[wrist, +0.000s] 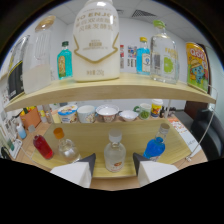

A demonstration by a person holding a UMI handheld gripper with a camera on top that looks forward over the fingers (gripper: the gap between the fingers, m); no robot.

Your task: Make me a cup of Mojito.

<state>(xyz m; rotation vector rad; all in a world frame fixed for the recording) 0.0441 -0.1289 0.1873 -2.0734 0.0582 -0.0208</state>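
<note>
My gripper (pixel 114 161) is open, its two pale fingers (pixel 80 171) showing at the bottom. A small clear bottle (pixel 114 154) with a pale cap stands upright on the lowest wooden shelf (pixel 130 131), just ahead of the fingertips and roughly between them, with a gap at each side. To its right a bottle of blue liquid (pixel 155 146) leans. To its left are a red bottle (pixel 43 147) and a clear bottle with an orange cap (pixel 62 142).
The middle shelf (pixel 170 121) holds several paper cups and bowls (pixel 107 113). On the top shelf (pixel 55 91) stand a large white bottle (pixel 96 42), a teal bottle (pixel 64 61), a blue bottle (pixel 143 56), a clear green-labelled bottle (pixel 164 54) and a yellow can (pixel 197 66).
</note>
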